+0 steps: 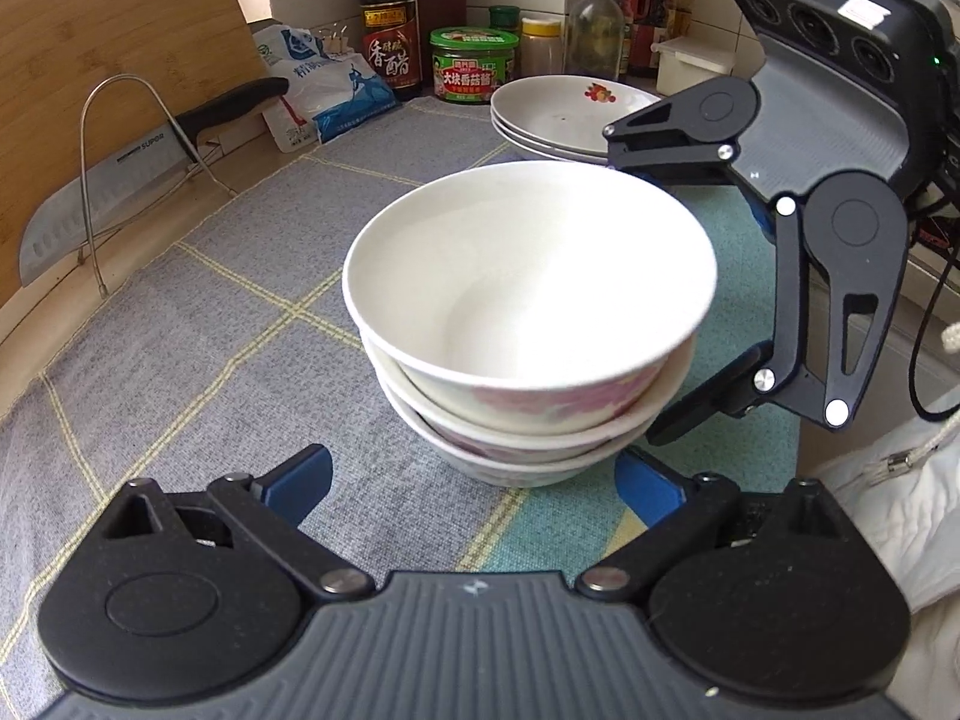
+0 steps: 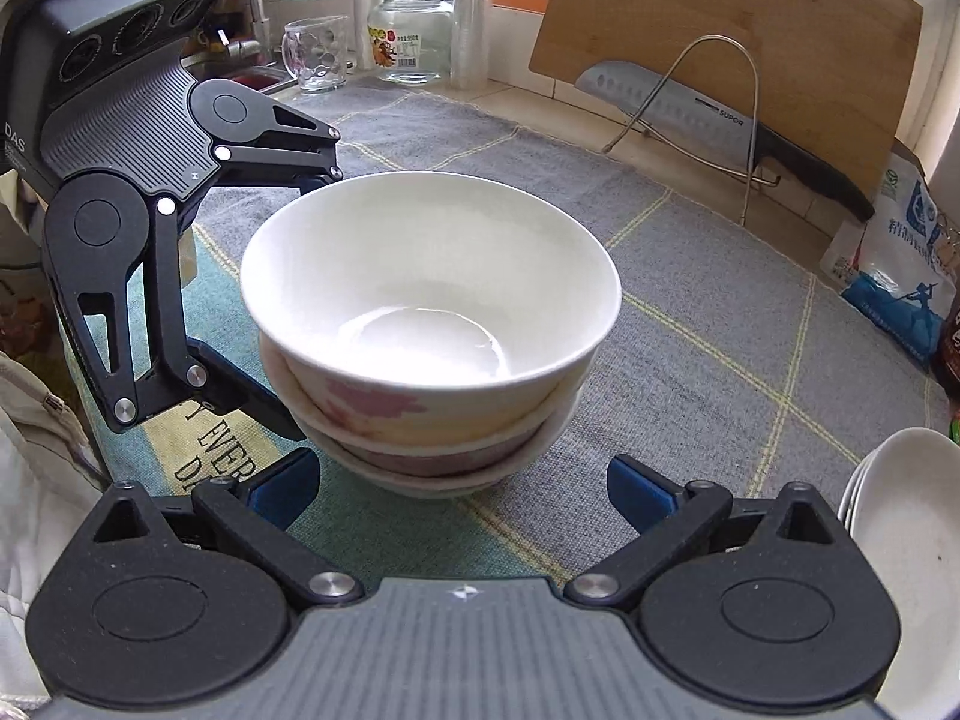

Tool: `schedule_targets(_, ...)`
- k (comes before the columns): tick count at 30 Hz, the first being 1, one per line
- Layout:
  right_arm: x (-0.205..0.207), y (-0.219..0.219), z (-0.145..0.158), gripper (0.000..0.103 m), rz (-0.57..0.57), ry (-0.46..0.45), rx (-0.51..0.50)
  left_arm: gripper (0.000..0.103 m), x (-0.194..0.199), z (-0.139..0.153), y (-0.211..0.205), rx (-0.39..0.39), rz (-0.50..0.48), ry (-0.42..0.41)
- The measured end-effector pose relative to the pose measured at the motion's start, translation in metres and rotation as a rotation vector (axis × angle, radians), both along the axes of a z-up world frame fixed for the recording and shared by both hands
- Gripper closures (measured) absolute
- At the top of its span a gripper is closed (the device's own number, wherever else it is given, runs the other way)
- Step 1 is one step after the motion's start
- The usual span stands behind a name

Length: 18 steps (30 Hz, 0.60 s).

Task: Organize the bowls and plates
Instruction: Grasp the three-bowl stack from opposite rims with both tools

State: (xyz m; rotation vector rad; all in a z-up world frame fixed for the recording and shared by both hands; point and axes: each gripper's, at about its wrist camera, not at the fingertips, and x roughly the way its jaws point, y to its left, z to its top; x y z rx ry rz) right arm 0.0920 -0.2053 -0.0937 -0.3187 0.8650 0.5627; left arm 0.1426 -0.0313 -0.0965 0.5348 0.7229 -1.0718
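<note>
A stack of three bowls point(image 1: 528, 324) stood upright on the grey checked mat point(image 1: 198, 312), with a stack of plates point(image 1: 570, 114) beyond it at the far edge, near the jars and bottles. The left gripper point(image 1: 474, 483) lay low at the near side of the bowls, its blue pads point(image 1: 306, 474) spread wide to either side of the bottom bowl and apart from it, holding nothing. The right gripper point(image 2: 462, 486) faced the same stack from the opposite side, its jaws likewise wide open and empty, the base of the stack centred between its pads point(image 2: 639, 489). Each gripper pointed level along the mat toward the bowls. Both seemed equally near; the coming move appeared to depend on the stack lying directly ahead, between open jaws. A knife point(image 1: 120, 180) rested in a wire rack at far left.
</note>
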Motion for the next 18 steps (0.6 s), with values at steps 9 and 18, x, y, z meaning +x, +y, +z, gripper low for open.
schedule_targets(9,0.015,-0.007,0.001,0.0,0.116,0.054,0.035,0.005,0.006,0.002,-0.009,0.039,-0.147,0.033)
schedule_targets(18,0.024,-0.005,0.004,0.003,0.201,0.095,0.016,0.01,0.021,0.003,-0.013,0.03,-0.259,0.061)
